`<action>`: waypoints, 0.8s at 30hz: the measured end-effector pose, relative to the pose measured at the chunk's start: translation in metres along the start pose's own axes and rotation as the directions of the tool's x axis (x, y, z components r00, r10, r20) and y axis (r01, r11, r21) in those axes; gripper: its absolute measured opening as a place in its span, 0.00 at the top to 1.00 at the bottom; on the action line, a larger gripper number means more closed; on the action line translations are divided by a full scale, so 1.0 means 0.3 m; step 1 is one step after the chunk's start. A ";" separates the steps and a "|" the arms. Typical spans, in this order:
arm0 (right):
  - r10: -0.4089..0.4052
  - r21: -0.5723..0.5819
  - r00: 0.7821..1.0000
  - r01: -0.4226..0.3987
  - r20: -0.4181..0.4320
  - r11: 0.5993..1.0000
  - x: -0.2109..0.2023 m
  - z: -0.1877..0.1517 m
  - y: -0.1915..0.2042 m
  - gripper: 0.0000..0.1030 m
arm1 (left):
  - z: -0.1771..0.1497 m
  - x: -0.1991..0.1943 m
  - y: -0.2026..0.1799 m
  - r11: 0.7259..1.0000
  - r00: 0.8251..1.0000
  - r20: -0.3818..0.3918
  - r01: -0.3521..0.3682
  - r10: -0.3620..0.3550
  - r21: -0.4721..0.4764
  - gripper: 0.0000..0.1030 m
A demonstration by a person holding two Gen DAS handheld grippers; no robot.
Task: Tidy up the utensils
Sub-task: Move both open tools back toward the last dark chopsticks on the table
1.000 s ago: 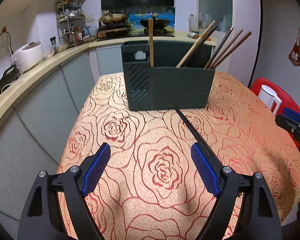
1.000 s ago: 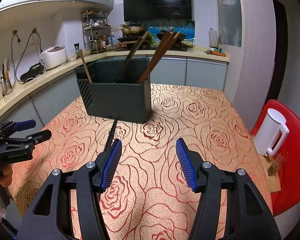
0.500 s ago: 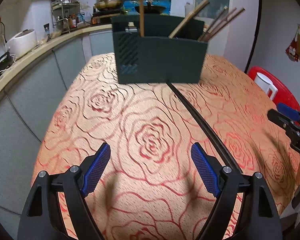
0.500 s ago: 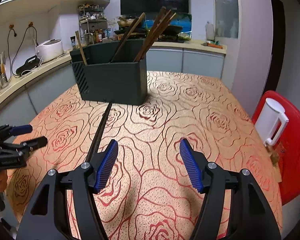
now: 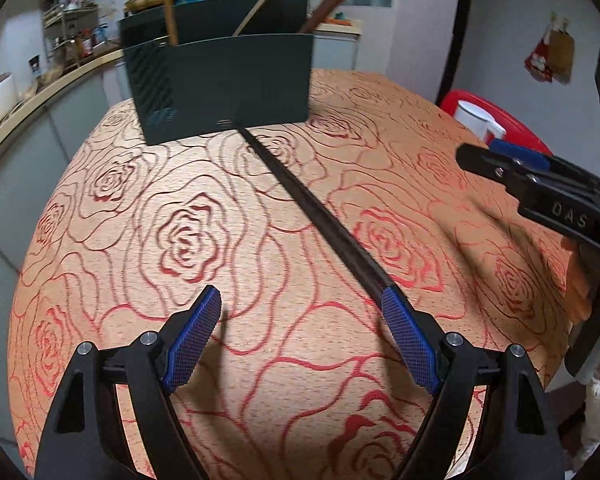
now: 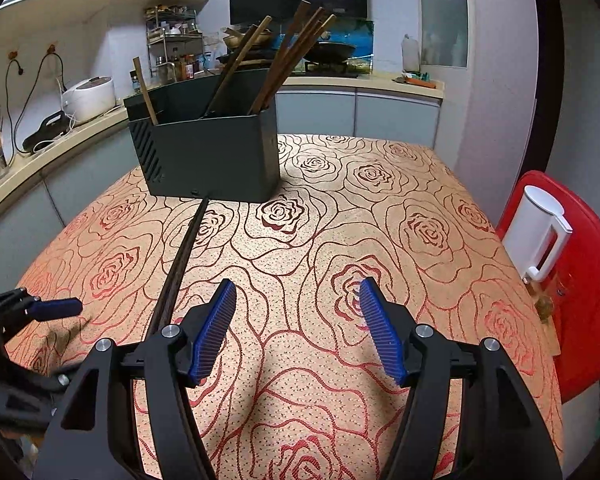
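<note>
A dark green utensil box [image 5: 220, 88] stands at the far end of the table, with several wooden chopsticks [image 6: 288, 56] leaning out of it. One long dark chopstick [image 5: 312, 208] lies on the cloth, running from the foot of the box to the right fingertip of my left gripper [image 5: 300, 296], where it passes out of sight. That gripper hangs open just above the cloth with nothing between its pads. My right gripper [image 6: 298, 284] is open and empty too; the dark chopstick [image 6: 184, 248] runs past the outside of its left finger. Each gripper shows at the edge of the other's view.
The table [image 6: 380, 220] wears an orange cloth with red roses. A white jug [image 6: 540, 236] sits on a red stool at the table's right edge. A curved kitchen counter with a rice cooker [image 6: 88, 96] runs along the left and behind.
My left gripper has come forward and down over the cloth, so the box looms larger and the lying chopstick reaches its right fingertip. The right gripper sank a little and its jaws widened slightly.
</note>
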State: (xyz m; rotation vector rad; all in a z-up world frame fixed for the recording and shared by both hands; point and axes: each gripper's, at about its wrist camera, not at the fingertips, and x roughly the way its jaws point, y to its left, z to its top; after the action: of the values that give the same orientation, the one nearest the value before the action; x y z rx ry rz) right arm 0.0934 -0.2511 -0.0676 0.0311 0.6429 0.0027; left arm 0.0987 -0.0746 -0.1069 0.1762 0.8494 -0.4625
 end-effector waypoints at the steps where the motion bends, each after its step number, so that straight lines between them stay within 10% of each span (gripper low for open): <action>1: 0.000 0.001 1.000 0.000 -0.001 1.000 0.001 0.000 -0.003 0.40 | 0.002 0.003 -0.006 1.000 1.000 -0.002 -0.001 0.001 0.005 0.22; 24: 0.009 0.003 1.000 -0.009 -0.013 1.000 0.011 -0.006 -0.007 0.40 | -0.003 0.047 -0.006 0.998 0.997 -0.054 -0.055 0.055 0.003 0.23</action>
State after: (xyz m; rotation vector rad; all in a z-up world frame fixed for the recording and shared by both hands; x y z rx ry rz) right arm 0.0948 -0.2530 -0.0710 0.0365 0.6559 0.0103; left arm 0.1052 -0.0805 -0.1181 0.2144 0.8953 -0.4082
